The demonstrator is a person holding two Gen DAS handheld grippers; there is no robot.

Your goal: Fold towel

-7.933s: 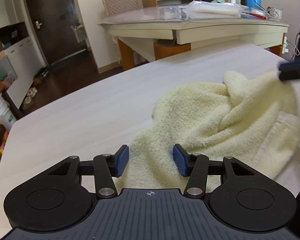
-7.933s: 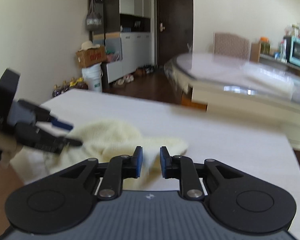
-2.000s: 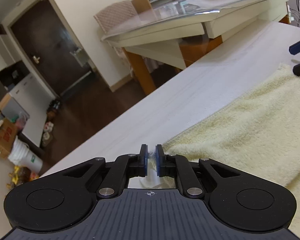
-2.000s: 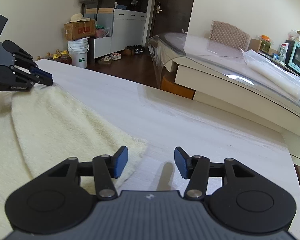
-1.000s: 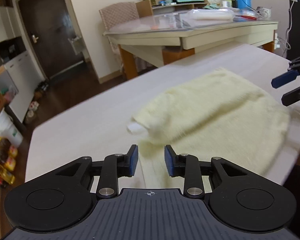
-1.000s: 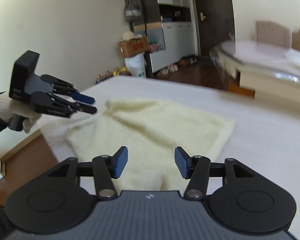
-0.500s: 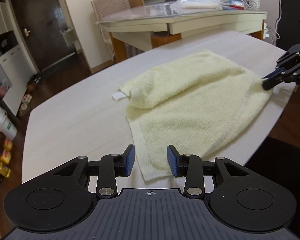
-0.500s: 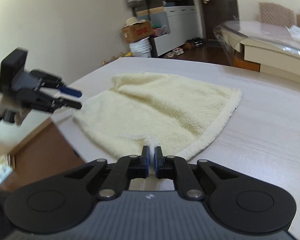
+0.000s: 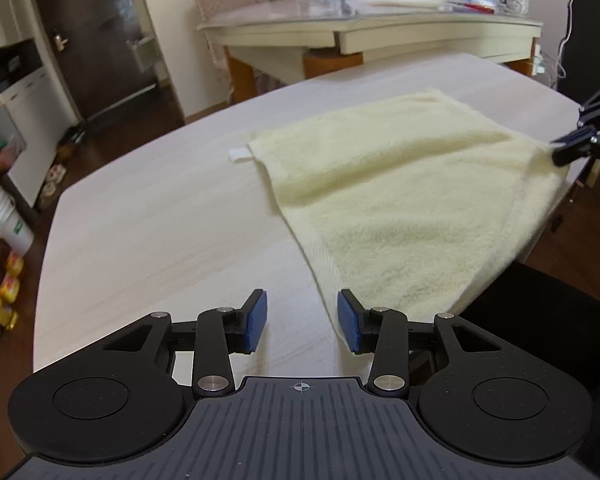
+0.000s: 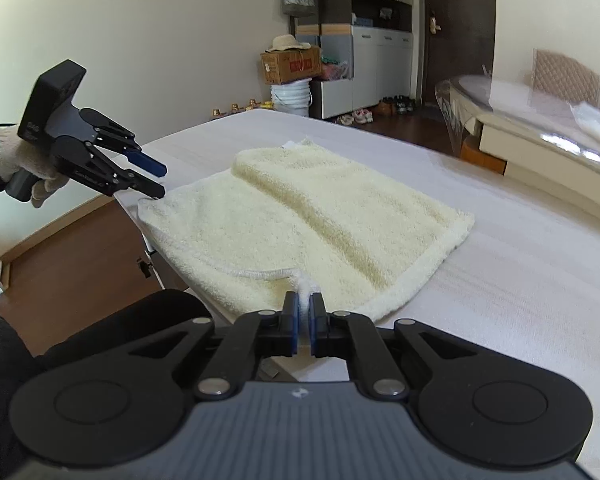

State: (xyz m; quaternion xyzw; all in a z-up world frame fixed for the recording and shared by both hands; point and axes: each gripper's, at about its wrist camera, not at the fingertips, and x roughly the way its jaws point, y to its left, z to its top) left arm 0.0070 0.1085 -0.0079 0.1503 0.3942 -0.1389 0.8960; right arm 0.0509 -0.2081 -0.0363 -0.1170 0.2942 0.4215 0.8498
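A cream-yellow towel (image 9: pixel 400 184) lies folded on the white table (image 9: pixel 160 220), its near edge hanging over the table's rim. My left gripper (image 9: pixel 302 320) hovers at the towel's near left corner with its jaws opening. The hem lies just inside the right pad (image 9: pixel 350 326), and the pads do not press it. In the right wrist view a gloved hand holds this gripper (image 10: pixel 163 181) over the towel's (image 10: pixel 320 208) far left corner. My right gripper (image 10: pixel 305 312) is shut on a pinched-up towel corner. It also shows at the right edge of the left wrist view, gripper (image 9: pixel 556 152).
A glass-topped table (image 9: pixel 360 28) with a chair, a kettle and a toaster oven stands beyond the white table. Brown floor drops away past the table's near edge (image 10: pixel 152 248). A box and a bucket (image 10: pixel 292 96) sit by the cupboards. A dark sleeve (image 10: pixel 100 344) is low in view.
The right gripper went from open to shut on the towel's corner and has kept its hold. The left jaws have spread wider. The towel has settled flatter on the table.
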